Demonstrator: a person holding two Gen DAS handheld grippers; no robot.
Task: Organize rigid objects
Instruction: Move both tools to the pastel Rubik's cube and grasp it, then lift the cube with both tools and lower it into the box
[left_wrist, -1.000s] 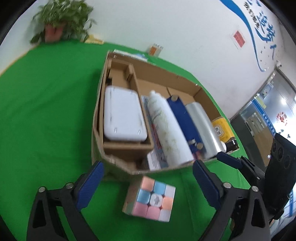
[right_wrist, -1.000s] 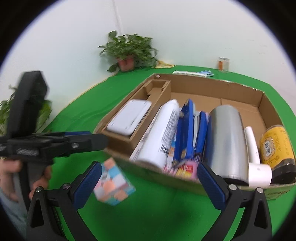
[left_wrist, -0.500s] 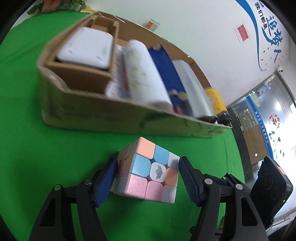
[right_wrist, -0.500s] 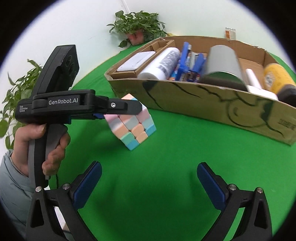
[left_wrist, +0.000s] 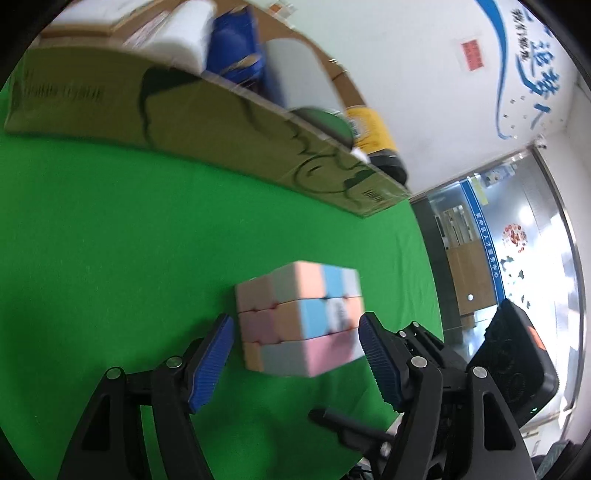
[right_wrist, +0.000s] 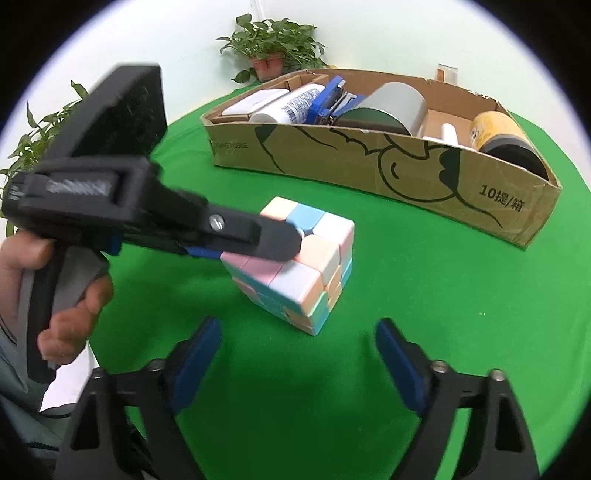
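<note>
A pastel puzzle cube (left_wrist: 299, 317) sits on the green table, in front of the cardboard box (left_wrist: 221, 122). My left gripper (left_wrist: 295, 332) has its blue pads on either side of the cube, close to its faces with small gaps showing. In the right wrist view the cube (right_wrist: 295, 266) shows with the left gripper's black finger (right_wrist: 255, 236) lying across its near top edge. My right gripper (right_wrist: 295, 350) is open and empty, just short of the cube.
The cardboard box (right_wrist: 369, 166) holds a white case, a white bottle (right_wrist: 291, 107), blue items (right_wrist: 328, 99), a silver cylinder (right_wrist: 391, 107) and a yellow jar (right_wrist: 502, 133). Potted plants (right_wrist: 273, 48) stand at the table's far edge. The table edge drops off at right (left_wrist: 424, 295).
My left gripper has dropped lower and moved forward around the cube. The right gripper has come closer to the cube and its jaws have narrowed a little.
</note>
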